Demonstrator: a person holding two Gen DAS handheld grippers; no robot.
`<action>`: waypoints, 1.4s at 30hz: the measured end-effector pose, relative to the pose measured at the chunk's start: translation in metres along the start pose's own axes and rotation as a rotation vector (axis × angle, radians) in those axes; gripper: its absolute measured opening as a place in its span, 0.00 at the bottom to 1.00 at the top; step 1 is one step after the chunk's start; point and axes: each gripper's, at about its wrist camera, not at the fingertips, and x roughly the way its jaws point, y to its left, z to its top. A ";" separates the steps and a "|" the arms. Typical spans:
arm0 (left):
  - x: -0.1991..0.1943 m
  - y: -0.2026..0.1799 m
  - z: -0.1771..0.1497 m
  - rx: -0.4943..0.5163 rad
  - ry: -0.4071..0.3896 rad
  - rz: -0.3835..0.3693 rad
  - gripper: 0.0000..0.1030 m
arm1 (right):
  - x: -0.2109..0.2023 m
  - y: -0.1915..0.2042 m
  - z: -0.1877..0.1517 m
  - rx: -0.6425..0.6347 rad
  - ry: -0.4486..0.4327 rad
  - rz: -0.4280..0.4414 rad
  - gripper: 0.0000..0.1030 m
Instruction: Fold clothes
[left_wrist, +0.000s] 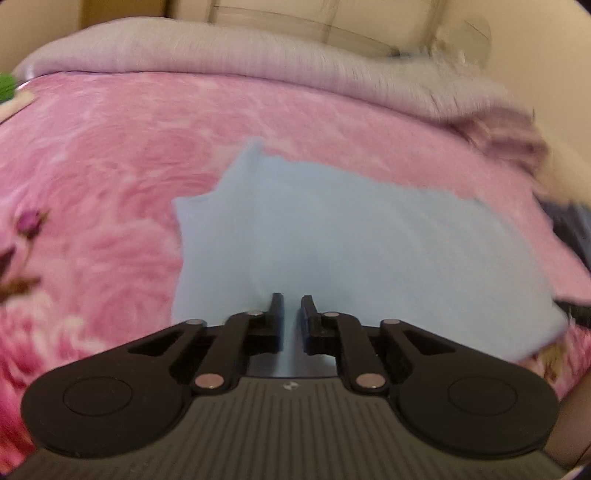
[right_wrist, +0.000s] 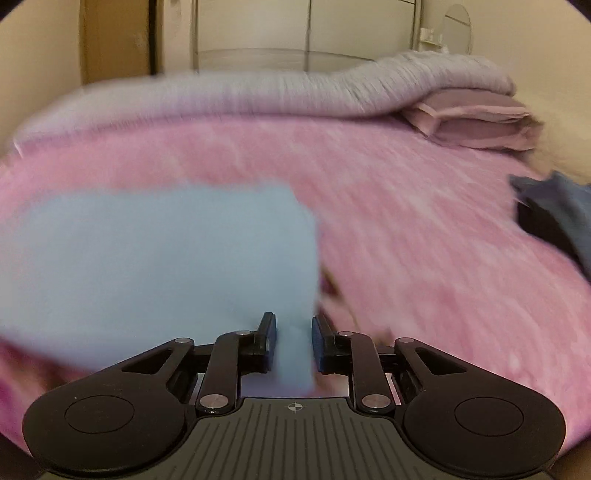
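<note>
A light blue garment lies spread on a pink floral blanket. My left gripper is at its near edge, with the jaws closed to a narrow gap and blue cloth between them. In the right wrist view the same blue garment fills the left half. My right gripper holds its near right corner, and a strip of blue cloth runs down between the jaws. Both views are blurred by motion.
A folded grey quilt lies along the far side of the bed. Folded mauve cloth sits at the far right. A dark blue garment lies at the right edge, also showing in the left wrist view.
</note>
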 end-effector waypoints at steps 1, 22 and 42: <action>-0.003 0.001 0.002 -0.024 0.005 0.009 0.07 | 0.000 0.001 -0.004 0.016 -0.015 -0.013 0.19; -0.080 -0.040 -0.027 -0.037 -0.025 -0.027 0.08 | -0.059 0.015 -0.025 0.534 0.052 0.146 0.42; -0.003 -0.087 -0.025 0.052 0.049 -0.238 0.08 | -0.006 -0.043 -0.035 1.083 0.008 0.272 0.45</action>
